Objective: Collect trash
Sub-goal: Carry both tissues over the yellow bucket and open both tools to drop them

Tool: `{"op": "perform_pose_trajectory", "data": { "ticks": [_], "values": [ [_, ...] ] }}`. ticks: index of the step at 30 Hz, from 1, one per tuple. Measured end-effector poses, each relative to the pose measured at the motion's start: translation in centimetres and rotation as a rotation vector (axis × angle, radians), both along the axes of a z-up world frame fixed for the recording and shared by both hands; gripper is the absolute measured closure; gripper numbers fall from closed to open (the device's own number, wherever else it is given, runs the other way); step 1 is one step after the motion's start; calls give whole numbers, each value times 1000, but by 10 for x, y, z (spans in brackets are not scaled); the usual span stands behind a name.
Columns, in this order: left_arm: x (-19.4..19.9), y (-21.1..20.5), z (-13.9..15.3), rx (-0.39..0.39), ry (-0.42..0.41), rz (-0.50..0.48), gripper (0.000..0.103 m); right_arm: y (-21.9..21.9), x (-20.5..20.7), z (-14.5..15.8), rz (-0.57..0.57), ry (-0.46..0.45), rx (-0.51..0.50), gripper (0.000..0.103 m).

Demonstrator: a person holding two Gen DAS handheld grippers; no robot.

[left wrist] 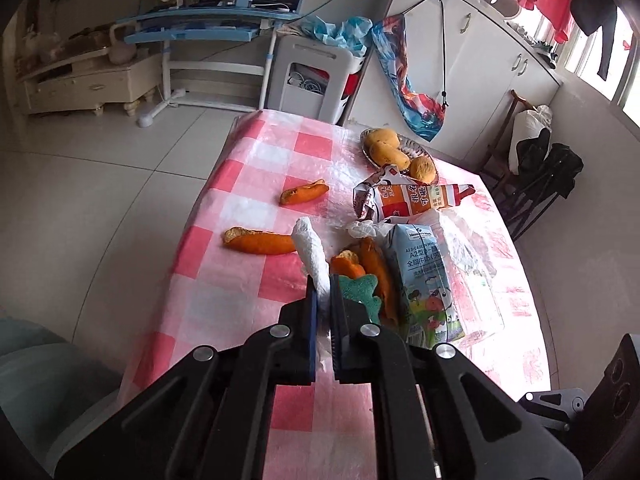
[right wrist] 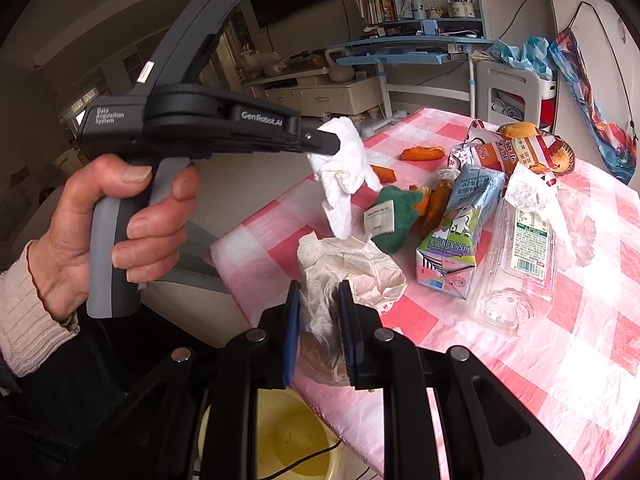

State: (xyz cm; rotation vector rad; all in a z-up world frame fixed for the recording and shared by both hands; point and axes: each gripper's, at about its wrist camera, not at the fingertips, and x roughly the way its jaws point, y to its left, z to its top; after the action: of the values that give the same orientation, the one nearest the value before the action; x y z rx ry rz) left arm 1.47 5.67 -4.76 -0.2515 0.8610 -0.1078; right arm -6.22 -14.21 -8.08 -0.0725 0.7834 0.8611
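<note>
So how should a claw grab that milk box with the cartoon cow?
The milk box lies tipped on the checked tablecloth, its squashed bottom end facing the table edge. Probably best to come from above and pinch across its two wide flat faces near the middle, since the orange peels crowd one side and the clear plastic tray the other.

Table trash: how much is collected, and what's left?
Nothing visibly binned yet. Left gripper holds a white tissue lifted off the table; right gripper grips a crumpled bag above the yellow bin. Still left: peels, milk carton, green sponge, clear plastic tray.
</note>
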Motion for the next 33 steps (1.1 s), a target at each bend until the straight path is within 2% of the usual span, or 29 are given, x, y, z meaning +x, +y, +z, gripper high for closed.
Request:
{"op": "perform_pose_trajectory", "data": {
  "ticks": [3,9,14,24,25,27,28,33],
  "values": [
    [-9,10,7,-45,-15,-3,97,-1,-2,7,7,-9,26,84],
    [-34,17,13,-65,-27,-17,97,0,-12,14,86,24,66,84],
    [-61,16,12,-55,-15,-44,97,9,-36,12,192,60,61,84],
    [-128,10,3,-16,44,-84,97,32,-95,-16,366,172,-7,83],
    [-134,9,2,-12,54,-86,97,33,-98,-19,371,185,-17,80],
    [-148,5,-2,-8,75,-91,97,32,-104,-25,373,200,-44,65],
    [-154,3,-3,-2,85,-96,97,31,-107,-27,361,189,-58,54],
    [-185,-15,-14,34,144,-123,97,12,-112,-24,275,161,-50,50]
  ]
}}
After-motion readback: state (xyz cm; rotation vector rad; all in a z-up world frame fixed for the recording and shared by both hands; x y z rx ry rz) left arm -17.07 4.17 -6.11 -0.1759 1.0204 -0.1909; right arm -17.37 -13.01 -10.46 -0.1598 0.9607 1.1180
